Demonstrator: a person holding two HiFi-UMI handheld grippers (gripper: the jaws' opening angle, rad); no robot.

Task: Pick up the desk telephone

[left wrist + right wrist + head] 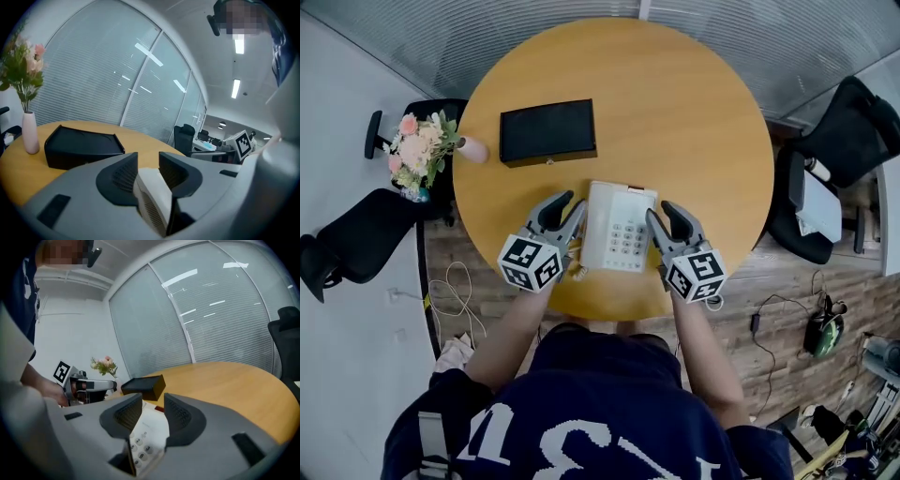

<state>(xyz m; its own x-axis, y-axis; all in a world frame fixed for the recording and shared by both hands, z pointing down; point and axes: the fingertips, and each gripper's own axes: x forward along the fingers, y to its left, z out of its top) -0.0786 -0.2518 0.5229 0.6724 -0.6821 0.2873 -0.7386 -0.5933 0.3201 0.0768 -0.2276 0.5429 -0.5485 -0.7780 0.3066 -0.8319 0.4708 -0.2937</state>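
Observation:
A white desk telephone [619, 227] with a keypad lies near the front edge of the round wooden table [694, 122]. My left gripper [570, 208] sits at its left side, my right gripper [662, 214] at its right side. In the left gripper view the jaws of the left gripper [148, 159] stand apart around the telephone's [154, 201] left edge. In the right gripper view the right gripper [153, 401] straddles the keypad edge of the telephone [145, 432], with a gap beside the pads. Neither gripper visibly presses on it.
A black box [547, 131] lies on the table behind the telephone. A vase of pink flowers [422, 150] stands at the table's left rim. Black office chairs [834, 178] stand to the right and left of the table. Cables lie on the floor.

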